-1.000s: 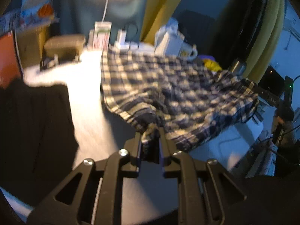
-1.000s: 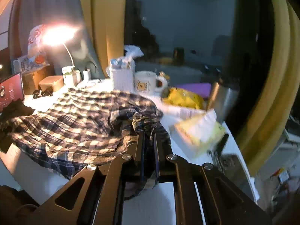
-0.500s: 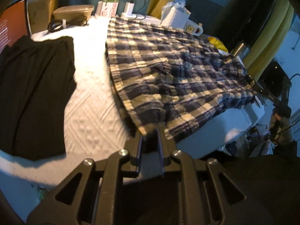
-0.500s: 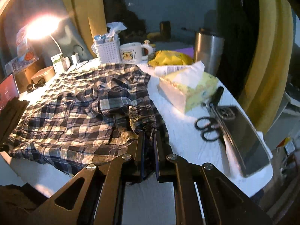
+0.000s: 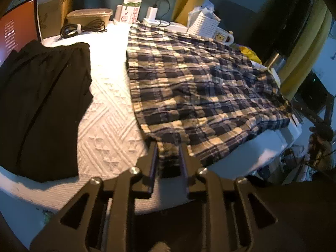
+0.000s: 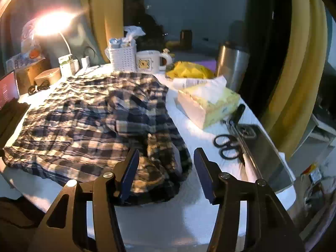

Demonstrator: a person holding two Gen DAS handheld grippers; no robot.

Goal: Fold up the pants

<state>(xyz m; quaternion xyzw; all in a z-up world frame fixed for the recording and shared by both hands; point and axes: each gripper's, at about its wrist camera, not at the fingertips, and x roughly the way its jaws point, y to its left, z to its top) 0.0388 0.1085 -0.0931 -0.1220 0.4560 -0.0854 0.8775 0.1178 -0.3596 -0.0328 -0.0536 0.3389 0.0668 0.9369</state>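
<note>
Blue and cream plaid pants lie spread flat on the white textured table cover. My left gripper has its jaws slightly apart with the near plaid corner lying between them at the table's front edge. In the right wrist view the same pants lie spread, with the waistband end bunched near the front. My right gripper is open, its jaws wide apart over that bunched end, holding nothing.
A black garment lies folded on the left. A tissue box, scissors, a phone, a steel tumbler, a mug, a white basket and a lamp crowd the right and back.
Both grippers lowered the plaid pants onto the table and spread them flat. My right gripper opened and let go of the waistband. My left gripper's jaws parted slightly.
</note>
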